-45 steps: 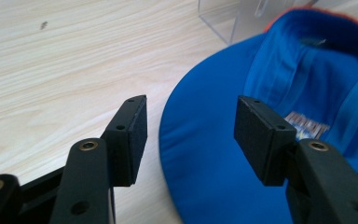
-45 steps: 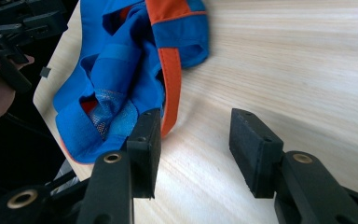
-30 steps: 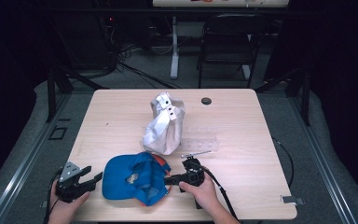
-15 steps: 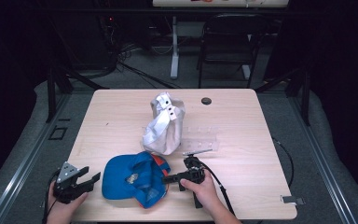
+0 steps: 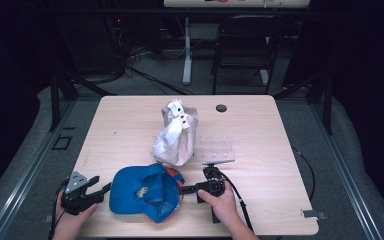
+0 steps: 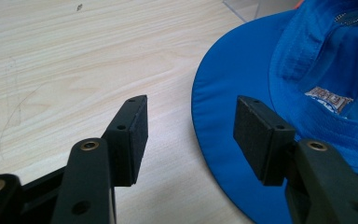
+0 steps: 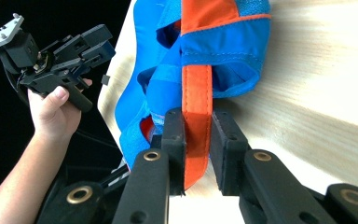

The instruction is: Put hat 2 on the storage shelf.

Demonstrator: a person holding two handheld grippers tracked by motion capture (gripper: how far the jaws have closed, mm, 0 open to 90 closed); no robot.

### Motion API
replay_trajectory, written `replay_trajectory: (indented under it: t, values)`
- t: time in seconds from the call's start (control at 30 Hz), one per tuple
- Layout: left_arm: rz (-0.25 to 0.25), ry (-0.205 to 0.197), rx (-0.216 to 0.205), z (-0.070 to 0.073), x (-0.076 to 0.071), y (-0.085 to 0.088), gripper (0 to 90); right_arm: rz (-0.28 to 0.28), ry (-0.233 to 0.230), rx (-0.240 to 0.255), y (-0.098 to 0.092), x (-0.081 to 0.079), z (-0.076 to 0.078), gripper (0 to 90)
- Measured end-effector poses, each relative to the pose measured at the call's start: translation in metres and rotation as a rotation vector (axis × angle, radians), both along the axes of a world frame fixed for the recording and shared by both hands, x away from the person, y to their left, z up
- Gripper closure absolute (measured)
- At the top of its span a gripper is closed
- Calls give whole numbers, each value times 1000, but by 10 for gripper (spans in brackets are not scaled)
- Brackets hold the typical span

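Note:
A blue cap with orange trim lies upside down near the table's front edge. In the right gripper view its orange strap runs between the pads of my right gripper. The jaws have just been closing and now pinch the strap. In the high view this right gripper points left into the cap's right side. My left gripper is just left of the cap, apart from it. In the left gripper view the left gripper is open, one pad over the blue brim and nothing between the pads.
A white cloth cap stands heaped at the middle of the wooden table. To its right lies a clear plastic sheet. A small black disc sits near the far edge. A chair stands beyond the table.
The right gripper's jaws have drawn together at the cap's right side. Both hands and the cap stay where they were.

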State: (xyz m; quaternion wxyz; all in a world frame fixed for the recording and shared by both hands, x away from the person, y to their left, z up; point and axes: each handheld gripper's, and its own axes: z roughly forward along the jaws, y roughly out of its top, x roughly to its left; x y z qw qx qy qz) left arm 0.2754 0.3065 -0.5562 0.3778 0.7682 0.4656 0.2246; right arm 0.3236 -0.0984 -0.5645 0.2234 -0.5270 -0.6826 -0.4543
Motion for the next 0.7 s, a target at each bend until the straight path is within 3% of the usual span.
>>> replay_trajectory:
  t: [0.03, 0.3, 0.5, 0.57, 0.6, 0.63, 0.67, 0.7]
  values:
    - [-2, -5, -3, 0, 1, -1, 455, 57, 21, -35, -6, 1, 3, 777]
    - [-36, -6, -1, 1, 9, -8, 459, 13, 44, -15, -22, -6, 12, 778]
    - [-58, -15, -4, 1, 16, -16, 459, -26, 56, -3, -45, -11, 20, 778]
    - [-67, -14, -5, 1, 18, -17, 461, -34, 57, -4, -54, -12, 22, 778]
    - [-75, -5, 5, 2, 19, -17, 460, -36, 57, -40, -59, -12, 25, 779]
    - [-73, -14, -2, 1, 21, -17, 460, -60, 64, 14, -60, -13, 24, 779]
    - [-73, -11, -1, 2, 22, -18, 462, -52, 67, -27, -66, -14, 27, 779]
    - [-76, -16, -8, 1, 23, -18, 463, -65, 77, 9, -69, -14, 27, 779]
